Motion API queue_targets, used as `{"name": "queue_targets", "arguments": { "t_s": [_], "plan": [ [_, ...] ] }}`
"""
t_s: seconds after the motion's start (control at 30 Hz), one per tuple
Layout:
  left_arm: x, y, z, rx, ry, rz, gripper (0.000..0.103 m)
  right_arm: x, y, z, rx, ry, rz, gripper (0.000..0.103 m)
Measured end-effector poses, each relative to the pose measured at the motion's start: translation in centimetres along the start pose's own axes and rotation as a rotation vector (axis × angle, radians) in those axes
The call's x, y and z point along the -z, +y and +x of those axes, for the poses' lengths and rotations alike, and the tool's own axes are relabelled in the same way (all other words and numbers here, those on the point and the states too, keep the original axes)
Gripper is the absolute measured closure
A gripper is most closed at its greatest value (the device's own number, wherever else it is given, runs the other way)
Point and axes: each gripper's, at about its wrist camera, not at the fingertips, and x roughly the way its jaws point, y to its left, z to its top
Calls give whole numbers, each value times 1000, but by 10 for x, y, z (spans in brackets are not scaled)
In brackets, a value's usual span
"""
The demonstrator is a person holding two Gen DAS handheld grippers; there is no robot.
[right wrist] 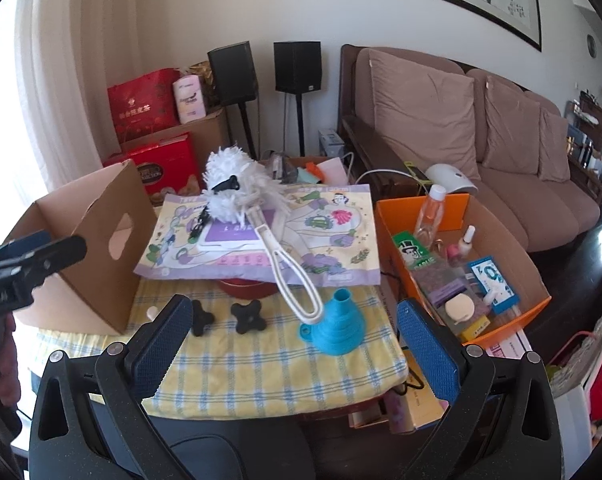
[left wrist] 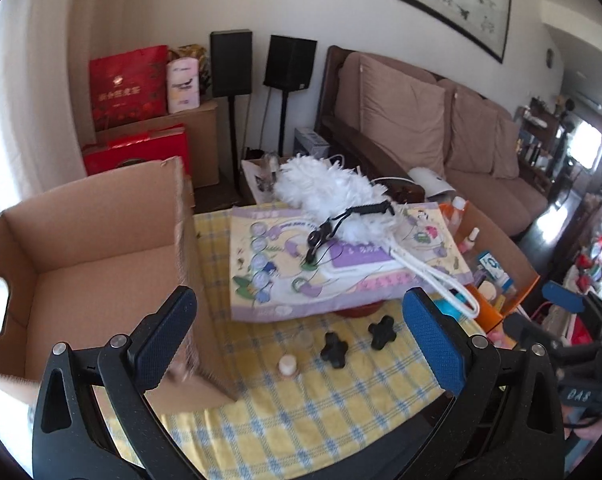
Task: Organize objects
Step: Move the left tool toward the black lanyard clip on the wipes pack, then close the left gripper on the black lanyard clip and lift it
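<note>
Loose clutter on the worktop, waiting to be boxed; both jaws spread and empty.

Lying at the front of the checked cloth [right wrist: 261,360]: two black cross-shaped knobs [right wrist: 248,317], a blue funnel [right wrist: 333,326] and, in the left view, a small white-capped bottle [left wrist: 287,365]. Behind these, a white duster [right wrist: 237,192] resting across a flat illustrated pack [right wrist: 333,232]. Flanking them, an empty cardboard box [left wrist: 101,256] on the left and an orange-walled box [right wrist: 513,264] of small items on the right. Left gripper [left wrist: 303,336] hovering by the empty box, right gripper [right wrist: 293,340] above the knobs. Probably best to take the nearest knob first: come straight down, close squarely across its arms, lift clear before swinging toward a box.
</note>
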Motion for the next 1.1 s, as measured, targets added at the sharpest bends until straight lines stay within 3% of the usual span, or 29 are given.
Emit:
{"name": "queue_targets", "arguments": {
  "t_s": [0.17,0.3,0.6,0.73,0.87,0.93,1.1],
  "plan": [
    [-29,-21,31,22,20,53,2,1,-5,7,4,13,7,0],
    [-48,-39,55,45,35,84,10,3,-10,15,-1,32,17,0],
    [-52,-74,104,65,63,148,32,6,-14,27,-12,51,22,0],
    [-54,-79,115,50,65,152,33,5,-16,30,-12,48,19,0],
    [-55,-82,125,30,74,169,47,4,-20,33,-20,50,33,0],
    [-53,-82,128,26,82,167,49,4,-23,34,-22,52,40,0],
    [-50,-76,130,60,98,131,69,4,-26,37,-22,57,48,0]
  ]
}}
